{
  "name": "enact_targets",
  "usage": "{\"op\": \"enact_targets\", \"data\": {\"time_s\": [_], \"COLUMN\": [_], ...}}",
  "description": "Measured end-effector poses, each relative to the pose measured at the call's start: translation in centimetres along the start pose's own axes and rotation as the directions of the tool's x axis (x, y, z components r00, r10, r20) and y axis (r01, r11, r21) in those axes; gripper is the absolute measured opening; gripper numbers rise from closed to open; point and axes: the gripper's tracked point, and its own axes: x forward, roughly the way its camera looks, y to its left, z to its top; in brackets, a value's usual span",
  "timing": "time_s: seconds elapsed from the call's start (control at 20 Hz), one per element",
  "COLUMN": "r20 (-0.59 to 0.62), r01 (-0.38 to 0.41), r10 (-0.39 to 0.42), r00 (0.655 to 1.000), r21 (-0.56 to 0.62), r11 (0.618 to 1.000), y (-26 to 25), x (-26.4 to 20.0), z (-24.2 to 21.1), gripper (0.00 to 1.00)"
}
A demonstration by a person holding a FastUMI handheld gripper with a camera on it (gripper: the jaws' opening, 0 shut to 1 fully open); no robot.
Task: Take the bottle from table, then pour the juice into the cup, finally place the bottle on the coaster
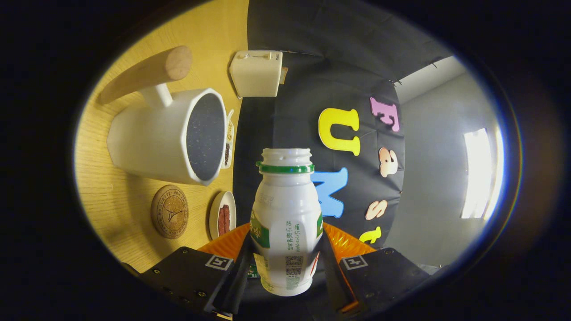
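A white plastic bottle [285, 214] with a green neck ring and an open mouth sits between my fingers, and my gripper [285, 256] is shut on its lower body. The view is rolled, so the wooden table [120, 200] stands on the left and the bottle lies roughly level, parallel to the tabletop. A white cup-like pot [156, 138] with a dark speckled inside and a wooden handle [147, 71] stands on the table; the bottle's mouth is above its rim, toward my side. No stream of juice is visible. The round cork coaster [169, 211] lies on the table just before the pot.
A small white dish [221, 216] holding something red sits beside the coaster. Another small dish [229, 142] is behind the pot. A cream box-shaped appliance [256, 73] stands farther along the table. A black cloth wall and a grey wall lie beyond.
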Motion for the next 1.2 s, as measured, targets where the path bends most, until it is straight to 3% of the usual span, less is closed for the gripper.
{"op": "enact_targets", "data": {"time_s": [1.2], "r20": [0.001], "r01": [0.040], "r10": [-0.040], "r00": [0.999], "r21": [-0.074], "r11": [0.996], "y": [-2.0], "x": [0.1], "z": [-0.8], "gripper": [0.74]}}
